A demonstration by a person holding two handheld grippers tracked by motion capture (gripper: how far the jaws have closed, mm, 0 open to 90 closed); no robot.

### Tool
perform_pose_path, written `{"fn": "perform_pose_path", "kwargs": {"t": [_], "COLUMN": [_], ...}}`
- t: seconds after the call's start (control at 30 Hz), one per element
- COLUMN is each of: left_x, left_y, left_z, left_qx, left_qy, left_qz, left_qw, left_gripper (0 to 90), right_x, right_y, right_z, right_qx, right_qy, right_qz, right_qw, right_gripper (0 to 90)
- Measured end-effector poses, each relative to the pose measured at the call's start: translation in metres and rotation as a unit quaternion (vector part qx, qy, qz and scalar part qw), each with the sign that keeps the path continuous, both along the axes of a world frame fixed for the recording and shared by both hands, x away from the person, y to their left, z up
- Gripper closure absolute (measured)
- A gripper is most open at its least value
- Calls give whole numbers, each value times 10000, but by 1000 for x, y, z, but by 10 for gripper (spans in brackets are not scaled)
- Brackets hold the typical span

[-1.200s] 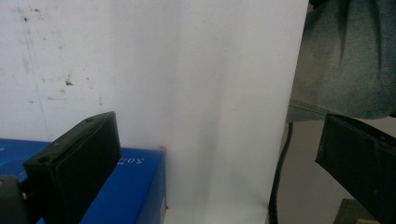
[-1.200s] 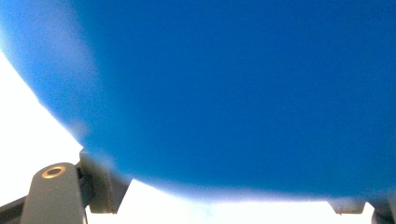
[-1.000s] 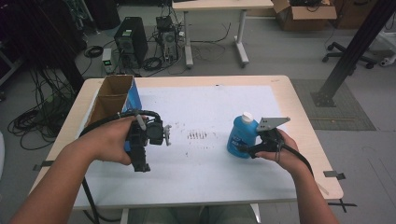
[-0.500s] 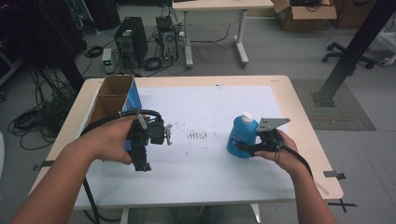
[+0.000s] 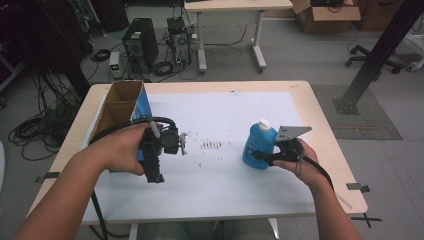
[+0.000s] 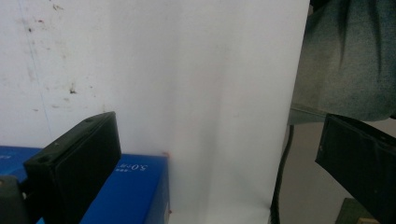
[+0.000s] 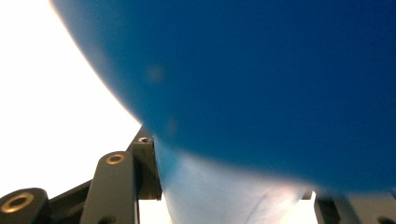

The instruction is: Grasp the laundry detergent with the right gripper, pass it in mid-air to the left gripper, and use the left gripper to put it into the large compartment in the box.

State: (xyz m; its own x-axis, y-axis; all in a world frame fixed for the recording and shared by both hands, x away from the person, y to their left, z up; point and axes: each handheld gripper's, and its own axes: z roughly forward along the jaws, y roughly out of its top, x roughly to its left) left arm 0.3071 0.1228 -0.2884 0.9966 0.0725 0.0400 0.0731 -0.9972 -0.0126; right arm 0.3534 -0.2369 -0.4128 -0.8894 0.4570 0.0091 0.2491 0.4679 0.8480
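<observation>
Blue plastic bottle (image 5: pixel 259 145) stands upright on the tabletop (image 5: pixel 225 190), pinched low by my right hand-held gripper (image 5: pixel 265 157), whose jaws have just closed on it for lifting. My left hand-held gripper (image 5: pixel 181 143) waits spread, well apart.

Looks like a lab or tech workshop. Bare grey floor, desktop PC tower (image 5: pixel 140 46) standing on it, loose cable coils (image 5: pixel 35 131) and power gear around the legs of a second desk (image 5: pixel 235 6). Cardboard box (image 5: pixel 326 11) by the far wall, office chair base (image 5: pixel 367 52), black metal rig post (image 5: pixel 377 52). Worktop (image 5: pixel 320 125) covered with marked white sheet (image 5: pixel 225 115).
</observation>
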Motion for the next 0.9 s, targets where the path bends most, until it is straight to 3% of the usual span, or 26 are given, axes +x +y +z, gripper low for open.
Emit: {"fn": "perform_pose_path", "kwargs": {"t": [0.17,0.47,0.9], "left_x": [1,2,3], "left_y": [-3,-8,-21], "left_z": [6,17,25], "left_qx": [13,-19,-41], "left_qy": [-1,-17,-11], "left_qz": [-26,-75,-175], "left_qw": [10000,10000,9998], "left_gripper": [2,2,2], "right_x": [-7,-22,-35], "right_y": [2,14,43], "right_z": [22,57,61], "right_qx": [84,-95,-414], "right_qy": [-160,-263,-96], "right_qz": [268,825,1465], "right_qw": [9995,9962,9883], "right_gripper": [455,455,455]}}
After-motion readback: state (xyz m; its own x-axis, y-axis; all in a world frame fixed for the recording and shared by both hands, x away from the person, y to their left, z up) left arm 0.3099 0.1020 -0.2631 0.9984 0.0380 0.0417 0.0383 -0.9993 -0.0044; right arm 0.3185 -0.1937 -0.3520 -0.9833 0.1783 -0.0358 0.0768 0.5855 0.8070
